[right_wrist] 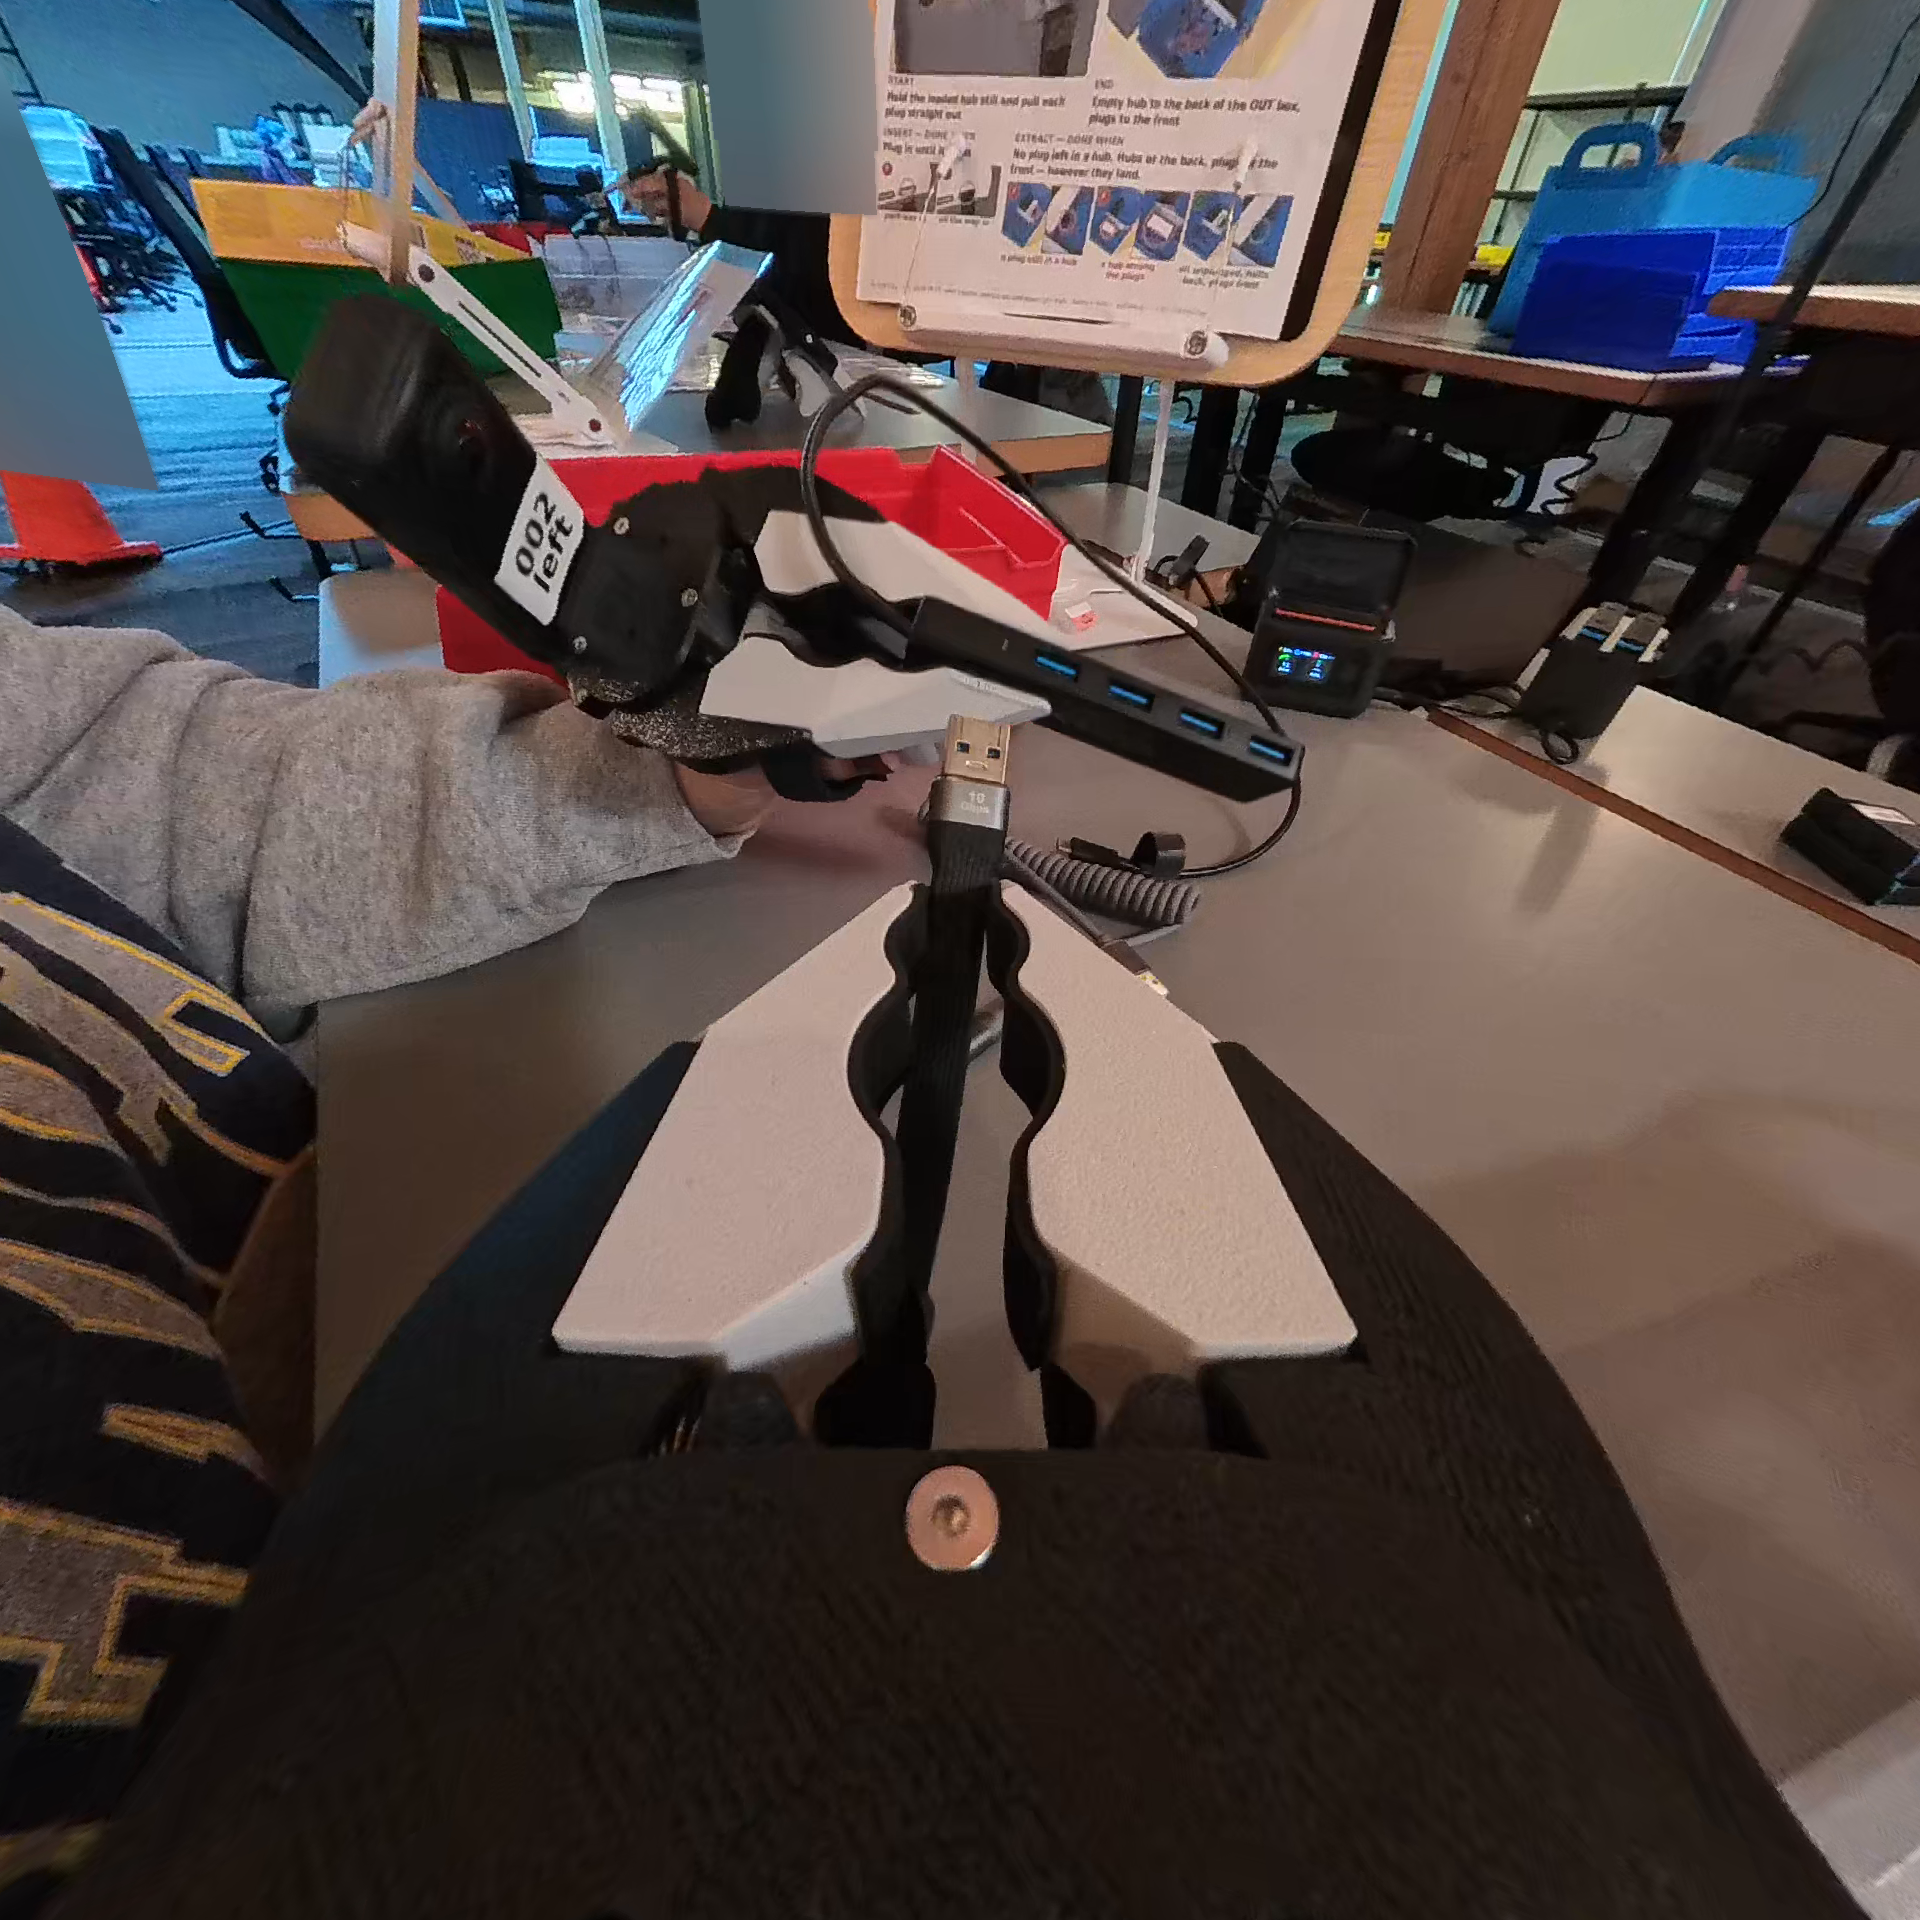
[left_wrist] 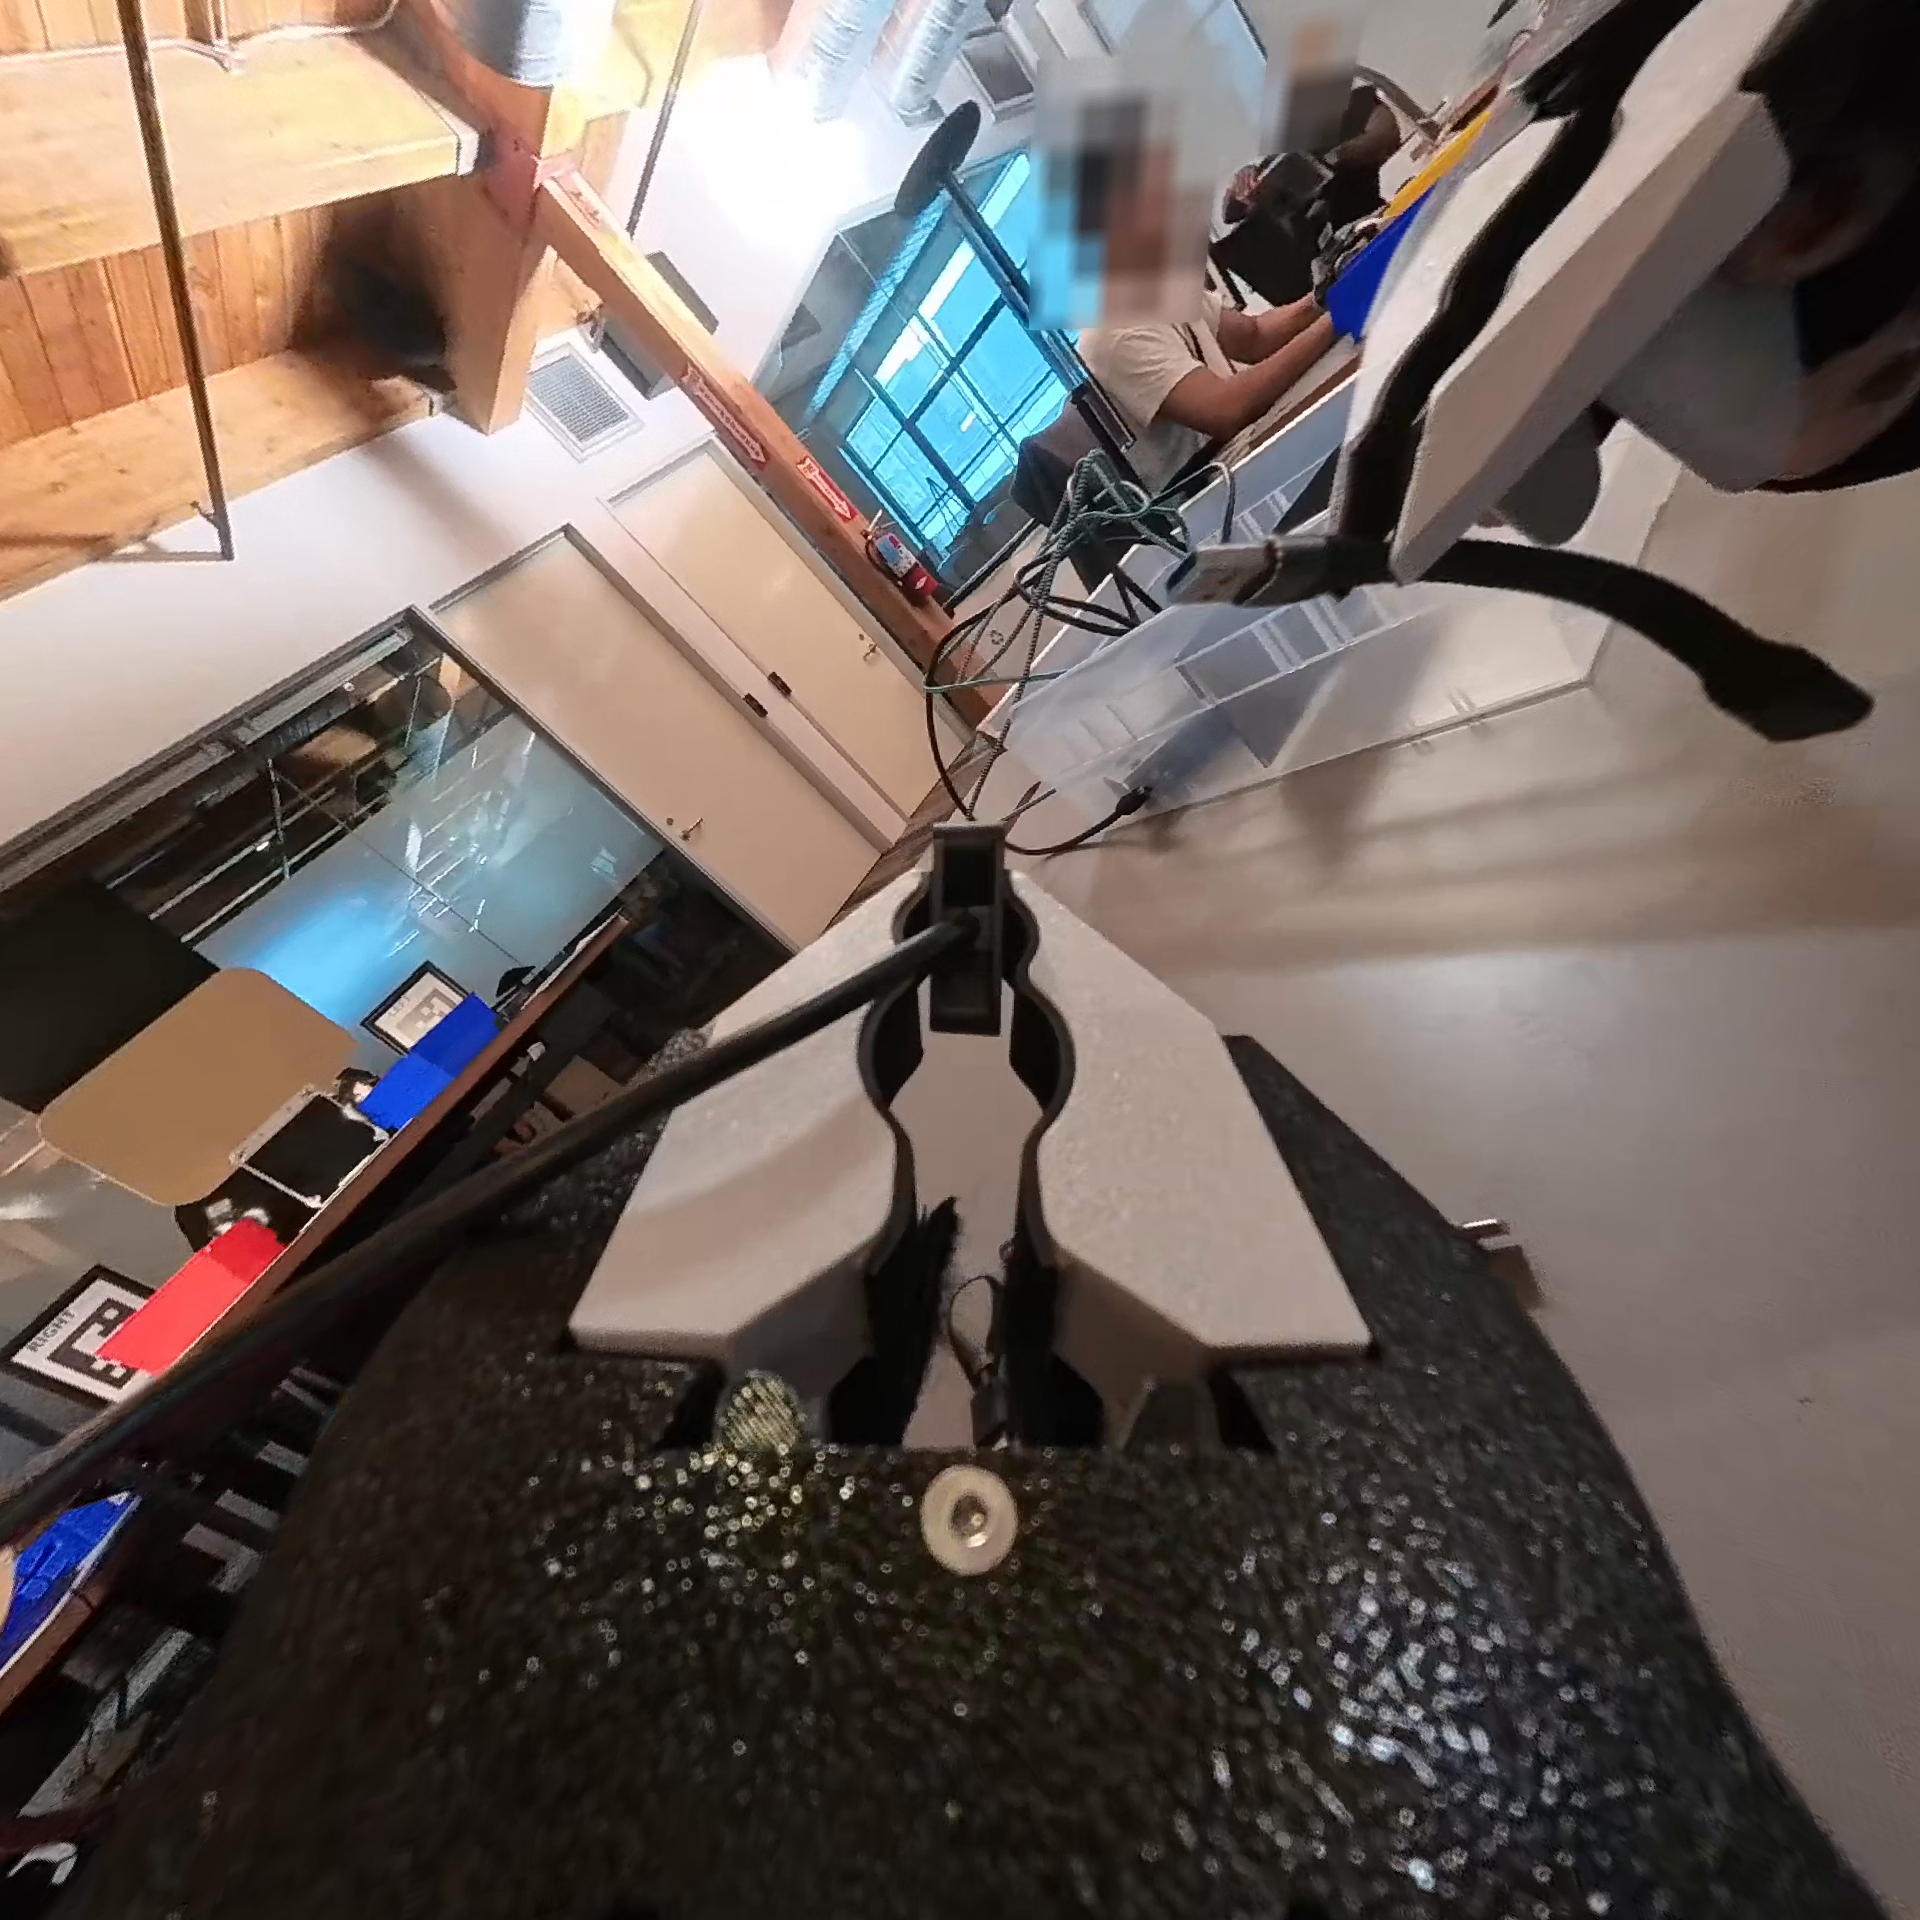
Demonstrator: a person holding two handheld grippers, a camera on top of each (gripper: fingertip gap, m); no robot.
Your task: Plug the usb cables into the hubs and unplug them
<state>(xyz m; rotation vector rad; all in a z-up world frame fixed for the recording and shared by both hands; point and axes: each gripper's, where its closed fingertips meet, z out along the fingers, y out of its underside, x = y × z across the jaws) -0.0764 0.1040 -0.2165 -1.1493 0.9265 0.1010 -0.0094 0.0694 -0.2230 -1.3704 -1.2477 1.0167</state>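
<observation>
Left gripper (right_wrist: 997, 698): held up off the grey table (right_wrist: 1455, 1039), tilted, fingers pointing to the right in the right wrist view; jaws closed on one end of the black USB hub (right_wrist: 1132, 701). The hub juts out past the fingertips, four blue ports facing the right gripper. The hub's own thin black lead (right_wrist: 831, 488) loops up over the left gripper. A grey sleeve (right_wrist: 312, 821) runs behind it, forearm low over the table.

Right gripper (right_wrist: 951, 914): level, pointing forward; jaws pinched on a flat black USB cable (right_wrist: 940, 1060) just behind its grey plug (right_wrist: 971, 774). The plug's metal tip stands just below the left gripper's lower finger, left of the first port, not inserted.

Coiled grey cable (right_wrist: 1101, 883): lying on the table beneath the hub.
</observation>
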